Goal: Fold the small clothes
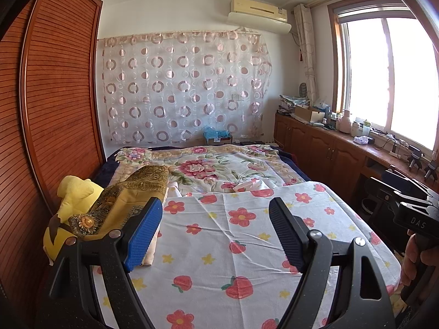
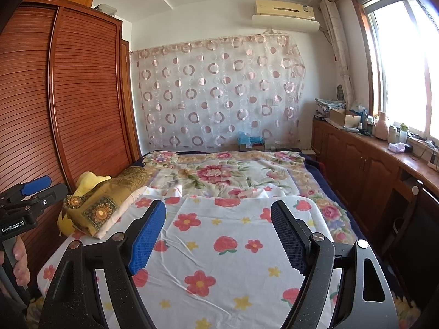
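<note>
A white cloth printed with red flowers and strawberries (image 1: 233,235) (image 2: 219,246) lies spread flat over the near part of the bed. My left gripper (image 1: 215,203) hovers above it, open, with nothing between its blue-padded fingers. My right gripper (image 2: 218,204) is also open and empty above the same cloth. Each gripper shows in the other's view: the right one (image 1: 406,200) at the right edge, the left one (image 2: 30,192) at the left edge, each in a hand. A small pale crumpled cloth (image 1: 249,186) rests farther back on the floral blanket (image 1: 208,164) (image 2: 219,172).
A folded gold patterned fabric (image 1: 131,192) (image 2: 109,194) lies on a cream cloth beside a yellow plush (image 1: 74,194) (image 2: 87,181) at the bed's left edge. A slatted wooden wardrobe (image 1: 55,109) stands on the left. Low cabinets (image 1: 329,148) with clutter run under the window on the right.
</note>
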A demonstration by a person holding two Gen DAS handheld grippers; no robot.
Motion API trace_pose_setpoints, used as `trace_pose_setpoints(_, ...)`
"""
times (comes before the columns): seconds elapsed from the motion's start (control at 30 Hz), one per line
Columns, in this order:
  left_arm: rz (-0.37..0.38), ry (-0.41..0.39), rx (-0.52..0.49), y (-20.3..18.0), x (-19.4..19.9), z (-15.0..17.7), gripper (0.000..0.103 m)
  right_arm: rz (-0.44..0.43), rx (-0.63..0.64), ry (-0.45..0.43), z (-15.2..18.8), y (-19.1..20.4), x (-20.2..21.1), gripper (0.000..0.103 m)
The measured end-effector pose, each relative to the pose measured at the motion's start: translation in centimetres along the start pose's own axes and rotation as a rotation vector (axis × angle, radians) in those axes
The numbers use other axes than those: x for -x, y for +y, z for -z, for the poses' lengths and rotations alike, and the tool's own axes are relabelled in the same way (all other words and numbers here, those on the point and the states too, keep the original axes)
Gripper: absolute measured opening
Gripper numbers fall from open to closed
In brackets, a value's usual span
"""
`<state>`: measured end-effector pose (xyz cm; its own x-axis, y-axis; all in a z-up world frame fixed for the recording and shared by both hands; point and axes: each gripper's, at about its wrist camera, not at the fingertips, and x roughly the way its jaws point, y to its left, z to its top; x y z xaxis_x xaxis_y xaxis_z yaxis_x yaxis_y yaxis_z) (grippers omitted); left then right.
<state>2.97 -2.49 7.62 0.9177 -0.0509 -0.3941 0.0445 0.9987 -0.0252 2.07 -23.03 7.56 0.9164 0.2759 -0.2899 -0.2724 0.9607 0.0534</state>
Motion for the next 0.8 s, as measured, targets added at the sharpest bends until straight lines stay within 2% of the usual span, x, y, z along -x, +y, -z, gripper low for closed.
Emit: trace_pose_setpoints(0.8, -0.001, -0.001, -0.002, 0.01, -0.08, 0.19, 0.081, -0.002, 0.002, 0.001, -0.19, -0.72, 0.12, 0.08)
